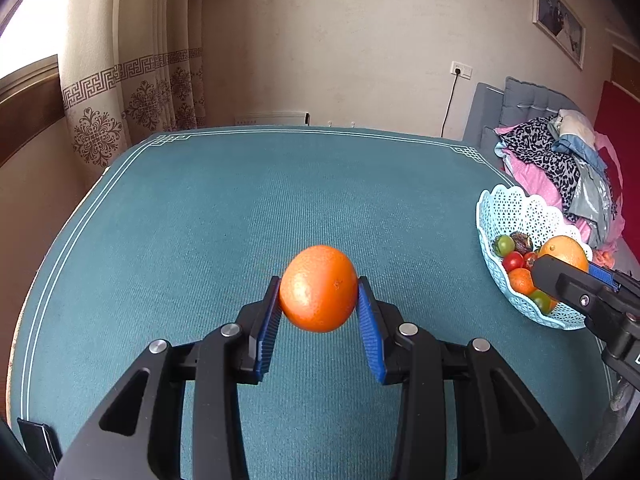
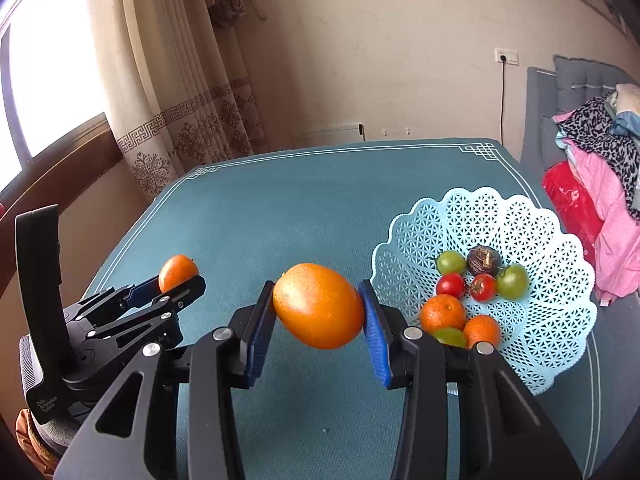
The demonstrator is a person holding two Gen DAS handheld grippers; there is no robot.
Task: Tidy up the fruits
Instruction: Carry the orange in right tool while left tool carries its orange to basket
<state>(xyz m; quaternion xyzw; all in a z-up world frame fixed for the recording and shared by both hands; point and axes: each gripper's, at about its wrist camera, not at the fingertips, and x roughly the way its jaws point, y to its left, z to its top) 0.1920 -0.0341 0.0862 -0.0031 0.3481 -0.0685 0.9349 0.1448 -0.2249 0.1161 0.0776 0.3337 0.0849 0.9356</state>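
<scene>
My left gripper (image 1: 318, 296) is shut on a round orange (image 1: 319, 288) and holds it above the teal tabletop (image 1: 240, 208); it also shows in the right wrist view (image 2: 176, 282) at the left with its orange (image 2: 178, 271). My right gripper (image 2: 318, 312) is shut on a larger oval orange (image 2: 319, 306), just left of the light blue lattice basket (image 2: 520, 224). In the left wrist view the right gripper (image 1: 576, 268) holds its orange (image 1: 564, 251) over the basket (image 1: 516, 212). The basket holds small oranges (image 2: 442, 313), red tomatoes (image 2: 451, 285), green fruits (image 2: 513, 281) and a dark fruit (image 2: 484, 261).
A pile of clothes (image 2: 604, 168) lies on a grey sofa (image 2: 580, 76) right of the table. A patterned curtain (image 2: 188, 120) and a window (image 2: 48, 64) are at the left. The wall with a socket (image 2: 506, 56) is behind the table's far edge.
</scene>
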